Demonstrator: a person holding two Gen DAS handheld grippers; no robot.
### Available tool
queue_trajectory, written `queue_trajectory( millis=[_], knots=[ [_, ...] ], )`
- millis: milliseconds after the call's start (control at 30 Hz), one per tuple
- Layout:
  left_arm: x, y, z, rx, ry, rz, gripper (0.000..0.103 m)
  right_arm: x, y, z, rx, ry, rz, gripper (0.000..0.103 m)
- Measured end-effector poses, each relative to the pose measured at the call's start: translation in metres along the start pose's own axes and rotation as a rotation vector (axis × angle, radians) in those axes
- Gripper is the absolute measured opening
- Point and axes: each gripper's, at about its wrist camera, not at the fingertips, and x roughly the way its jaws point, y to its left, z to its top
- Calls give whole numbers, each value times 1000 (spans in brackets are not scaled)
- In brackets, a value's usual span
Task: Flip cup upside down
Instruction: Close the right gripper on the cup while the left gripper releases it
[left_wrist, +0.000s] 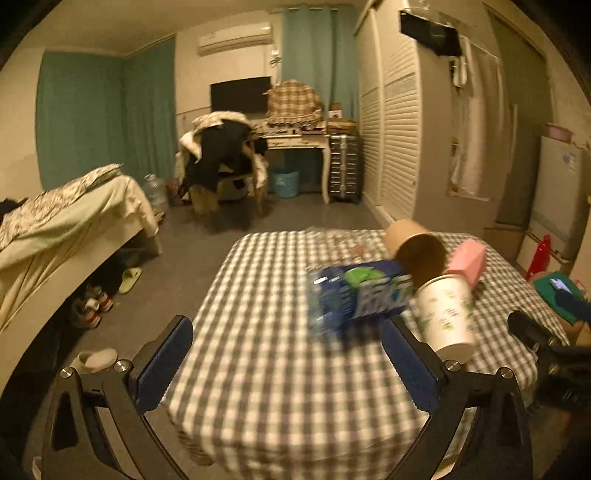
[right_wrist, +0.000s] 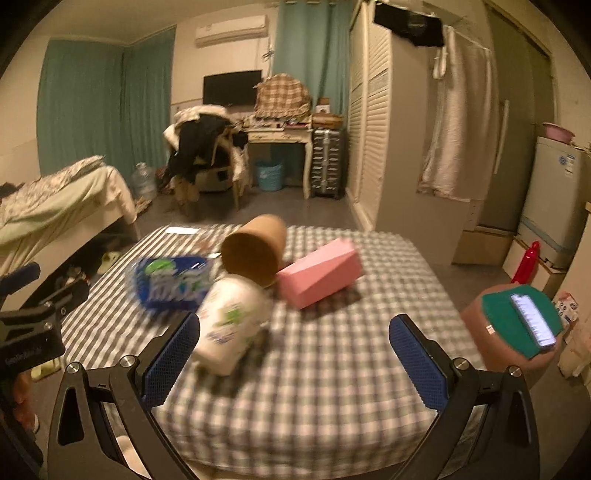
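Note:
A white paper cup with green print (left_wrist: 448, 317) (right_wrist: 231, 321) lies tilted on the checkered table (left_wrist: 280, 369) (right_wrist: 332, 369), its base toward me. A brown paper cup (left_wrist: 415, 251) (right_wrist: 255, 251) lies on its side just behind it, mouth toward me, touching the white cup's rim. My left gripper (left_wrist: 288, 365) is open and empty, left of and nearer than the white cup; its right finger is close beside the cup. My right gripper (right_wrist: 295, 363) is open and empty; its left finger is next to the white cup.
A blue tissue pack (left_wrist: 360, 295) (right_wrist: 173, 282) lies left of the cups and a pink box (left_wrist: 467, 262) (right_wrist: 321, 271) right of them. A stool with a green cloth and a phone (right_wrist: 533, 323) stands to the right. A bed (left_wrist: 62, 229) is at the left.

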Motion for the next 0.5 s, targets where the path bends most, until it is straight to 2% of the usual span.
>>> queue_trajectory(
  millis=[167,367,500],
  knots=[
    [9,27,-15,-44,30,6,103,22,32,-15,3,37,-26,103],
    [22,45,-21,-72,56,4,103,46,44,-20,52,74,-62,103],
    [35,52,-27,-80,84,-5,103,60,52,-23,33,83,-76,103]
  ],
)
